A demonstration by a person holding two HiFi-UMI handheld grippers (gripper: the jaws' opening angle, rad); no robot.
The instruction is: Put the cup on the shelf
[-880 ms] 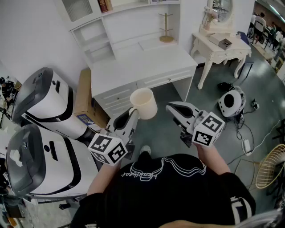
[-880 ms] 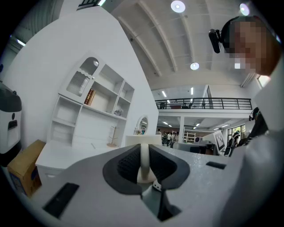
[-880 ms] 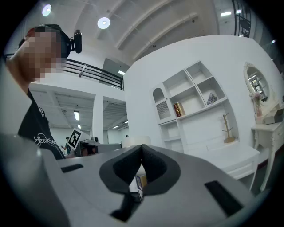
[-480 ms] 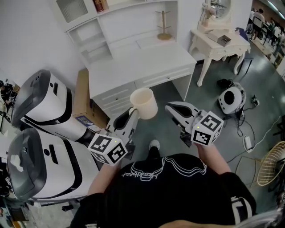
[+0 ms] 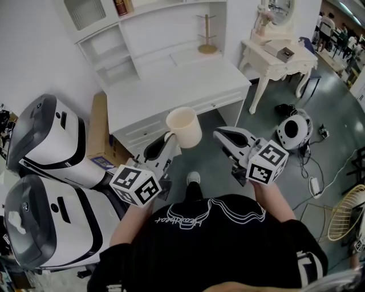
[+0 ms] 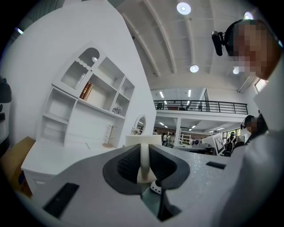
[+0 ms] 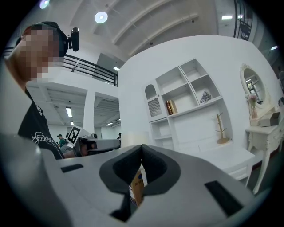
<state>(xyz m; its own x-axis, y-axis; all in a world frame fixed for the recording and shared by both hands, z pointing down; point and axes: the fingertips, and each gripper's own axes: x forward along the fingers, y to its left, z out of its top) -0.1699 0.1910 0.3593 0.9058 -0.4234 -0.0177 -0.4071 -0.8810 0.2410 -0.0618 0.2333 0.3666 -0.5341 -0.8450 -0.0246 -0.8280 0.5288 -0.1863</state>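
The left hand-held gripper (image 5: 167, 144) is closed on the cream cup (image 5: 183, 126). In the left gripper view, its dark pads (image 6: 125, 165) press on either side of the cup's handle (image 6: 144, 160), and the jaws stand only as far apart as the handle is thick. The cup is upright with its mouth up. It hangs in the air off the front edge of the white counter (image 5: 171, 85), about midway along it and before the drawer fronts, resting on nothing. The right hand-held gripper (image 5: 218, 134) is level with it on the cup's other side, near but apart. Its jaws are together at the tips with nothing between them. A brown cardboard box shows through the gap lower down in the right gripper view. A white shelf unit (image 5: 108, 51) with open compartments stands along the back edge of the counter, with books (image 5: 121, 7) on an upper level. A wooden mug tree (image 5: 206, 39) stands near the back right corner. Two large white-and-black machines (image 5: 48, 134) sit on the floor off the counter's left edge, with the cardboard box (image 5: 97, 128) between them and the counter. A cream dressing table (image 5: 279, 57) stands off the right edge, and a round white device (image 5: 293, 129) lies on the floor by it.
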